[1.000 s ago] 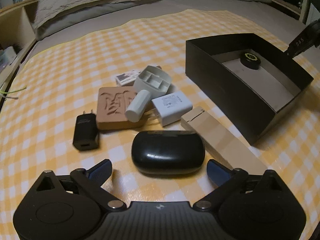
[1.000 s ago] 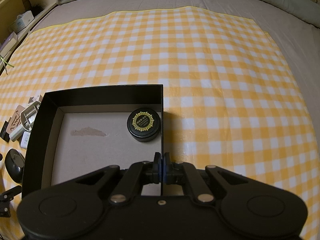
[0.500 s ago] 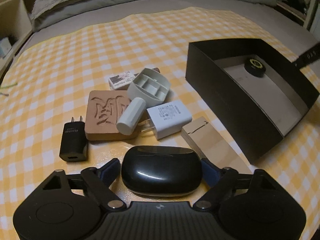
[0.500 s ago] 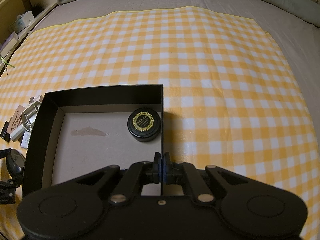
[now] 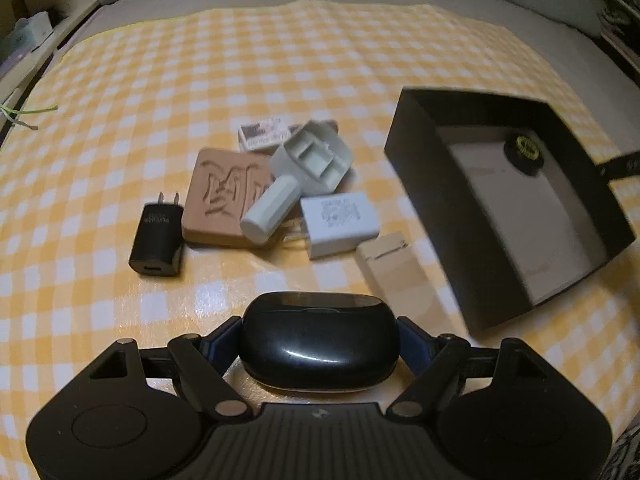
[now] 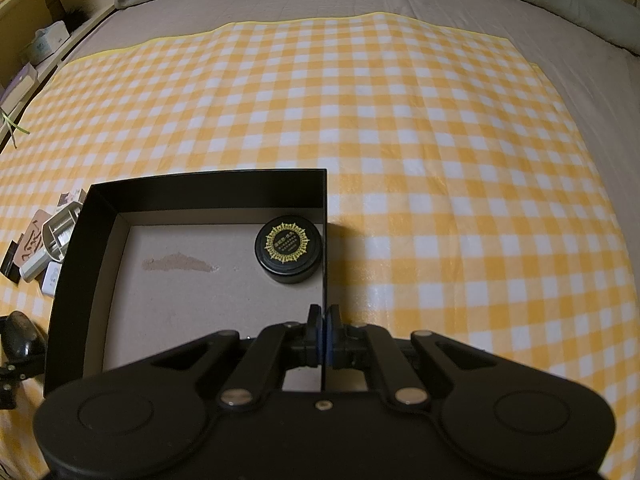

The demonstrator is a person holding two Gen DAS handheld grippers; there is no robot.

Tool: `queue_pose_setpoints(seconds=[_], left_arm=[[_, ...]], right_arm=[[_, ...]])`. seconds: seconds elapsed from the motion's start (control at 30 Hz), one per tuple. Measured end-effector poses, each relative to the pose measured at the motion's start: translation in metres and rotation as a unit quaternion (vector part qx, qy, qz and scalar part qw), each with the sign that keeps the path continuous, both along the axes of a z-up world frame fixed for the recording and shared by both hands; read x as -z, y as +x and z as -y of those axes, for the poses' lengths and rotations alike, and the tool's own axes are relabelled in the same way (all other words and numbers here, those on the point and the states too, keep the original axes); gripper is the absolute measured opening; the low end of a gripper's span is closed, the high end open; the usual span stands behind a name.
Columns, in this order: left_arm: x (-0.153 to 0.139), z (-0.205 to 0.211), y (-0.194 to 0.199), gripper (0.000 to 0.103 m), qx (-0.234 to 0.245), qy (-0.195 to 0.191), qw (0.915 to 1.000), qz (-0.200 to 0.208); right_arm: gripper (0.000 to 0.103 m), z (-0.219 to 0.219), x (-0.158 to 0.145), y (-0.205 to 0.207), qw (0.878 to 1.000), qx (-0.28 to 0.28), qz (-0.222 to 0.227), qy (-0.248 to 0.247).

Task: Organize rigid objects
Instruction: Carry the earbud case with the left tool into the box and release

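My left gripper (image 5: pixel 320 338) is shut on a glossy black oval case (image 5: pixel 320 340), held just above the checked cloth; the case also shows in the right wrist view (image 6: pixel 22 338). My right gripper (image 6: pixel 322 332) is shut on the right wall of the black open box (image 6: pixel 325 216), which also shows in the left wrist view (image 5: pixel 440 184). A round black tin with a gold emblem (image 6: pixel 289 252) lies in the box's far right corner. Left of the box lies a pile: black charger (image 5: pixel 158 240), carved brown block (image 5: pixel 224 198), white cylinder (image 5: pixel 270 214), white charger (image 5: pixel 340 222), white divided tray (image 5: pixel 314 158).
A tan cardboard box (image 5: pixel 396 276) lies between the case and the black box. A small printed box (image 5: pixel 268 134) lies behind the pile. All rests on a yellow checked cloth (image 6: pixel 400 120) on a bed, with pillows behind and shelves at the left.
My left gripper moved forward around the black case and closed on it; the view has shifted and the case sits between the fingers. The right gripper has not moved.
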State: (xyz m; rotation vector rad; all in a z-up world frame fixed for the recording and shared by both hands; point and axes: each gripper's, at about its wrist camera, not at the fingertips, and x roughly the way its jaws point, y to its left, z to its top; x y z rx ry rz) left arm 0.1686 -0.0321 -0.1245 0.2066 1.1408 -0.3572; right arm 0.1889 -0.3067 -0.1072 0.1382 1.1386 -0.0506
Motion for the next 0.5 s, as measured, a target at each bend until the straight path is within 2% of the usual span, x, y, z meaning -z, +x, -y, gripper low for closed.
queue_pose_setpoints(seconds=[0.17,0.3,0.4,0.5], left_arm=[[-0.028,0.007,-0.003,0.081,-0.007,-0.027,0.9993,0.025],[-0.049,0.023,-0.004,0.081,-0.015,-0.069,0.9971,0.03],[-0.063,0.044,-0.006,0.081,0.012,-0.095,0.9946,0.041],[-0.071,0.067,-0.012,0.081,0.039,-0.102,0.9925,0.054]], right_arm=[[0.003,-0.001,0.0,0.0,1.0,0.001,0.0,0.002],[0.003,-0.001,0.001,0.001,1.0,0.0,0.0,0.001],[0.003,-0.001,0.001,0.002,1.0,0.002,0.0,0.003],[0.003,-0.001,0.001,0.002,1.0,0.001,0.0,0.002]])
